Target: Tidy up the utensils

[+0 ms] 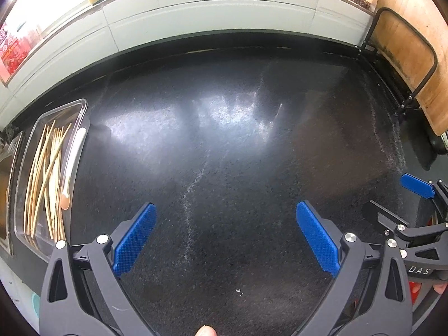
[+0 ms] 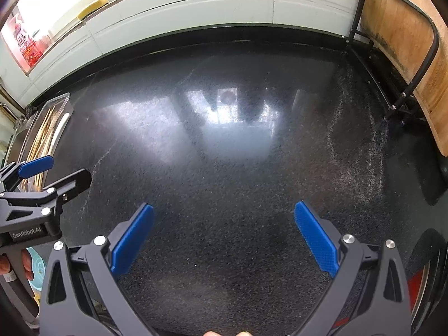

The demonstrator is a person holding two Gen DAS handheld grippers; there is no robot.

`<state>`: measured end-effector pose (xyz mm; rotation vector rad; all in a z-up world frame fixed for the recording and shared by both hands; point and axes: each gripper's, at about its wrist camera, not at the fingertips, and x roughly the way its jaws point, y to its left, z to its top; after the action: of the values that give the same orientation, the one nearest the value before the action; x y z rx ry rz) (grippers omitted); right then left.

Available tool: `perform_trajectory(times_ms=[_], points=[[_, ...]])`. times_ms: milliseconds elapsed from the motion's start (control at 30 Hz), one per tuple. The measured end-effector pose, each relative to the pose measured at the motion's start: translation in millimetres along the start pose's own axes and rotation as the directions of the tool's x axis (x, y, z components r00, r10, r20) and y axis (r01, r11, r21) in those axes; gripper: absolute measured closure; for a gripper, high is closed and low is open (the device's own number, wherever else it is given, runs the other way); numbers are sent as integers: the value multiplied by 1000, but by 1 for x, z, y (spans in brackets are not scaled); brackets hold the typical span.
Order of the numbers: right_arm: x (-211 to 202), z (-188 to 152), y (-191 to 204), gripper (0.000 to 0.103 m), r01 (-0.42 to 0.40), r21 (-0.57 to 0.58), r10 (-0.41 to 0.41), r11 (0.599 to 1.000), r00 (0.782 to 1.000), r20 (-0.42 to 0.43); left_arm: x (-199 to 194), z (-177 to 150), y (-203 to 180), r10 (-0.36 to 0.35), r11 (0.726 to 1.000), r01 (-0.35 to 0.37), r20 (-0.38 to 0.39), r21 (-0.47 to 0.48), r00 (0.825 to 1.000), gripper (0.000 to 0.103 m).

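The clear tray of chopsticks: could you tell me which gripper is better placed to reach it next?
Left, probably. The tray lies just beside the open left gripper, while the right gripper, also open, sits farther away.

Two grippers: the left gripper (image 1: 225, 232) and the right gripper (image 2: 222, 235), each with two blue pads. One clear tray (image 1: 23, 165) sits at the counter's (image 1: 224, 145) left edge. In it lie one white spoon (image 1: 71, 168) and a loose heap of chopsticks (image 1: 44, 179), perhaps a dozen or more; they overlap too much to count. One wooden board (image 1: 406, 56) stands in one black rack (image 1: 392, 64).
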<state>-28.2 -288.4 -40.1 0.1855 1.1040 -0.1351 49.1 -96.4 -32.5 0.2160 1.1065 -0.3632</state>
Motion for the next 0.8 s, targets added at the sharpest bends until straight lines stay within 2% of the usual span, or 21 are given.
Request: perform_trajectory(times_ms=[233,800], points=[[1,0,2,6,3,4,-3,1000,1000,-3,1,1,3,6,1000,-6,1,-18,1000,6],[1,-2,-9,6,23,41,-23,999,1000,-6,5,9,-7,-19,1000,19,-1,7,1000,6]])
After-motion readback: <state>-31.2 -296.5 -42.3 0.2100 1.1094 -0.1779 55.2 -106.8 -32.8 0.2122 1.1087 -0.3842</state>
